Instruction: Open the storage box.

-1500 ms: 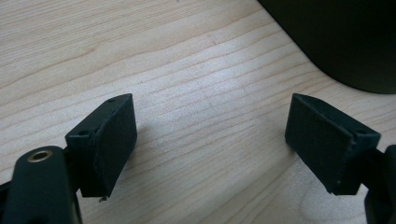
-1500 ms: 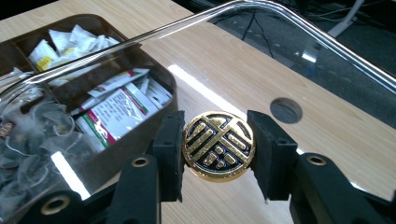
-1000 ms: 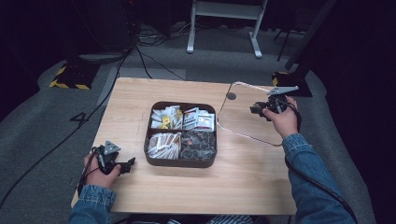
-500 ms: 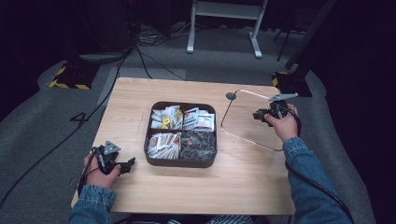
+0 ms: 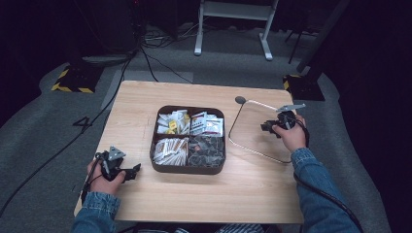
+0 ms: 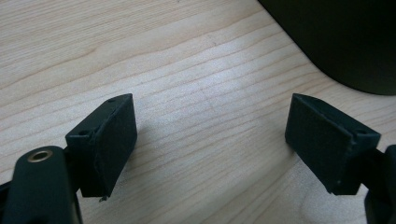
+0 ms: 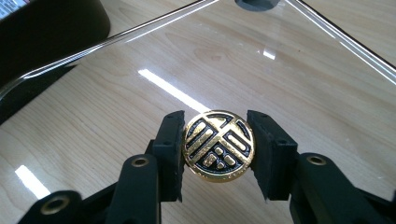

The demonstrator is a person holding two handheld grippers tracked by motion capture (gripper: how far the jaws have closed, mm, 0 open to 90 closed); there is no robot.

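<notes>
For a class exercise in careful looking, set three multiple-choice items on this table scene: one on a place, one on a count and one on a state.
1. In the high view, where is the clear lid?
A. on the tray
B. right of the tray
C. left of the tray

2. How many compartments has the tray?
A. two
B. six
C. four

3. How is the right tool?
A. closed on the lid's knob
B. open above the tray
C. closed on a sachet

Key:
1 B: the clear lid lies beyond the right wall of the tray.
2 C: dividers split the tray into four.
3 A: the pads of the right tool press both sides of the gold-and-black knob.
</notes>
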